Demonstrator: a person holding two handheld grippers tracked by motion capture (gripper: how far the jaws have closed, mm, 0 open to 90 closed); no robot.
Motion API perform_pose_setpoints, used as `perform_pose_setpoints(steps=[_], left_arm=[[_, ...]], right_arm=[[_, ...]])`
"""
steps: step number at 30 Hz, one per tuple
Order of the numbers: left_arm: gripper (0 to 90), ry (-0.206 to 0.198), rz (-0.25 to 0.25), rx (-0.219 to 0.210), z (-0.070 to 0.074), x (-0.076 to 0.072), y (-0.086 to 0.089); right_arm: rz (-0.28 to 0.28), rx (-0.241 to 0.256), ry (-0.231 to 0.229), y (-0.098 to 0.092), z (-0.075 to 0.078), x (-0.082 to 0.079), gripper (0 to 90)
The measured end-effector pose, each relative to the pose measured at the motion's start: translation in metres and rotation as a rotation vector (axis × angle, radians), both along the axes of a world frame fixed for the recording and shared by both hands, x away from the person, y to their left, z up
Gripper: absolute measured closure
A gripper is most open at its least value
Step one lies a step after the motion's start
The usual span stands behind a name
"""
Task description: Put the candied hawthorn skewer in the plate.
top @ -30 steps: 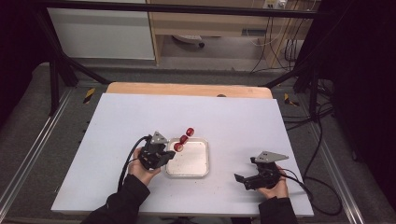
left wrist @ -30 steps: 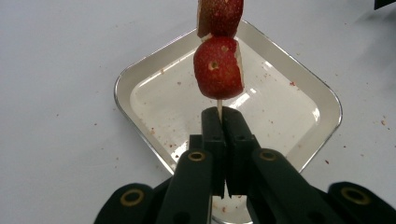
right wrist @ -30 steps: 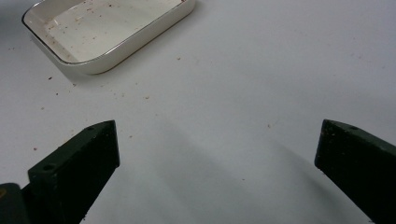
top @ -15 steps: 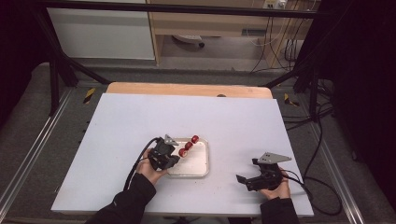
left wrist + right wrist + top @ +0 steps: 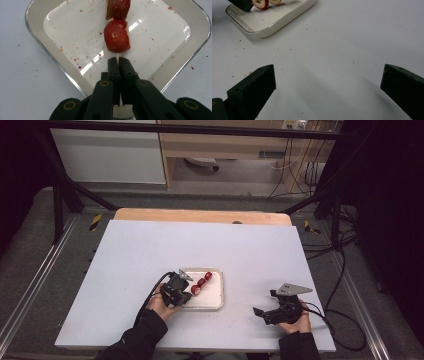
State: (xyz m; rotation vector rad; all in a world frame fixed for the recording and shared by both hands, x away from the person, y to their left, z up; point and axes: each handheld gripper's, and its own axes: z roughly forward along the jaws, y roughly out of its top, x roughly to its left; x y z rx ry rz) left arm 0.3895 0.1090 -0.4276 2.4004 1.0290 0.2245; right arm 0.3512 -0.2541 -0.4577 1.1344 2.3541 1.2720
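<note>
Skewer (image 5: 117, 58) of red fruit is running straight ahead from the clenched left tool (image 5: 119, 60), lying over the tray (image 5: 37, 15); the right tool (image 5: 328, 80) is gaping empty

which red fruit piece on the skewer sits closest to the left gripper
The lowest red fruit piece, just above the left gripper; the other fruit piece sits beyond it.

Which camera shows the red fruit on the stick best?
The left gripper view: the red fruit sits big and sharp just beyond the left gripper shut on its stick. The high view shows small red dots over the tray; the right gripper view catches pieces at its top edge.
</note>
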Motion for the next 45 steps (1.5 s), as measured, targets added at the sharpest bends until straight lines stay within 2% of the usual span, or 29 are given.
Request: perform_pose_setpoints(steps=[5,8,13,16,21,25,30,36,45], left_arm=[[87.3,0.000,-0.008,-0.006,0.000,0.000,0.001],[80.8,-0.019,-0.014,-0.025,0.002,-0.002,0.004],[55.6,-0.064,-0.037,-0.071,0.009,-0.006,0.016],[36.9,-0.063,-0.034,-0.094,0.013,-0.007,0.024],[21.1,-0.088,-0.036,-0.123,0.017,-0.012,0.042],[11.2,-0.127,-0.017,-0.108,0.015,-0.021,0.059],[9.4,-0.115,0.009,-0.153,0.007,-0.028,0.087],[7.2,-0.134,0.043,-0.186,-0.006,-0.036,0.122],[7.0,-0.166,0.056,-0.238,-0.022,-0.047,0.156]], right_arm=[[-0.001,0.002,-0.004,-0.001,0.000,0.000,0.5],[-0.005,0.005,-0.002,-0.001,0.000,0.000,0.5],[-0.009,0.012,-0.002,-0.001,0.001,0.000,0.5],[-0.007,0.011,-0.005,-0.001,0.001,0.000,0.5],[-0.011,0.018,0.001,-0.002,0.002,0.000,0.5],[-0.012,0.020,0.001,-0.001,0.001,0.000,0.5],[-0.010,0.019,0.003,-0.001,0.001,0.000,0.5],[-0.010,0.018,0.009,0.000,0.000,0.000,0.5],[-0.004,-0.001,0.028,0.000,-0.001,0.000,0.5]])
